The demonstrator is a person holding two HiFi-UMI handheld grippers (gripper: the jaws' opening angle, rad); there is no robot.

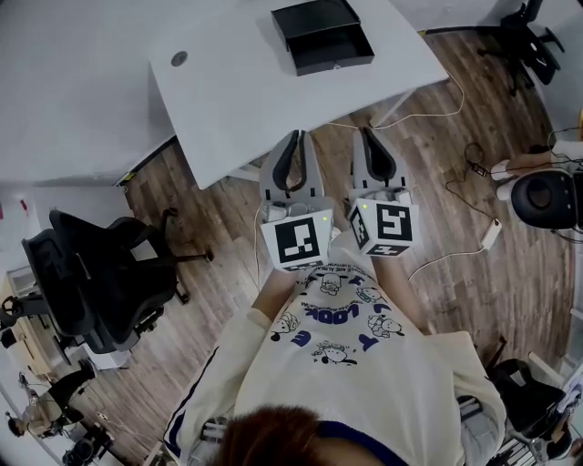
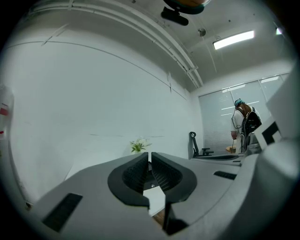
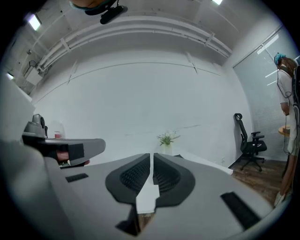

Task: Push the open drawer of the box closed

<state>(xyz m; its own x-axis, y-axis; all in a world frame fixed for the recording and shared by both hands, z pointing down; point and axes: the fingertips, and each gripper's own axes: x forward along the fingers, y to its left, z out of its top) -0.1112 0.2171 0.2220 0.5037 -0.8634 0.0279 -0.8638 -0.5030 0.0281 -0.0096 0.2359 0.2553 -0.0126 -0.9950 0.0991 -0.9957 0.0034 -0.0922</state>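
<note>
In the head view, the black box [image 1: 314, 18] sat at the far end of the white bench [image 1: 237, 91], its drawer [image 1: 332, 53] pulled out toward us. We held the left gripper [image 1: 298, 136] and right gripper [image 1: 368, 133] side by side, well apart from it. Our shirt [image 1: 346, 364] read "LOOK", upside down. In the left gripper view, the fingers [image 2: 135, 172] were together on nothing. In the right gripper view, the fingers [image 3: 133, 174] likewise met, empty.

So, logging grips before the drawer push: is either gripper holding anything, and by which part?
Nothing. The left gripper and right gripper are both shut and empty.
</note>
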